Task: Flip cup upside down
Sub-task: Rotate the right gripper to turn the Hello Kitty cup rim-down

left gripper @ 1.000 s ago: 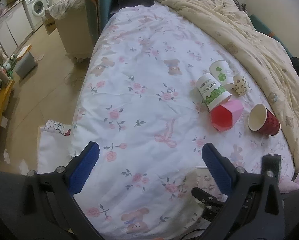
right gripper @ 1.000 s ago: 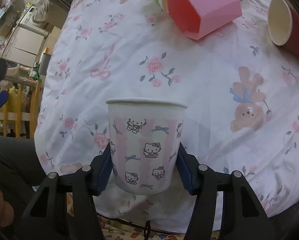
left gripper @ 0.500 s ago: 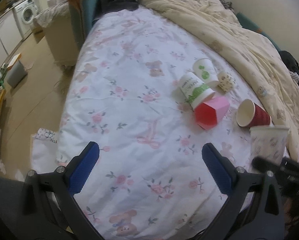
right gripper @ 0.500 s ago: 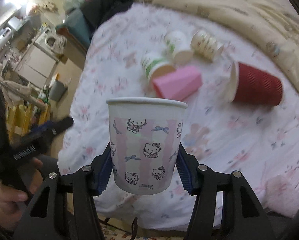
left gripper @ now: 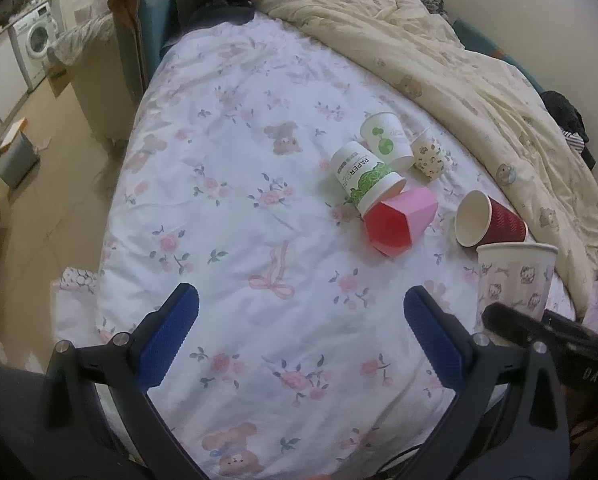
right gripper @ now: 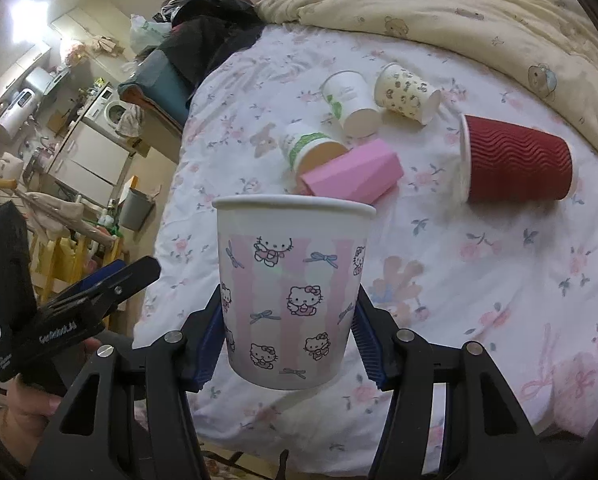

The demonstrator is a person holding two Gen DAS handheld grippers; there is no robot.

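The right gripper point(right gripper: 287, 332) clamps the Hello Kitty cup point(right gripper: 291, 292) between its blue pads point(right gripper: 209, 344), one pressed on each side of the lower wall, so the cup sits right at the fingertips. The cup is upright, rim on top, held in the air above the near part of the floral bed cover point(right gripper: 499, 280). In the left wrist view the same cup point(left gripper: 515, 280) shows at the right edge, beside and in front of the red cup point(left gripper: 489, 220). The left gripper point(left gripper: 299, 336) hangs wide open above the cover point(left gripper: 227, 216), nothing between its fingers. On the cover beyond lie five more cups on their sides: the red one, a pink faceted cup point(right gripper: 351, 178), two green-printed ones and a spotted one.
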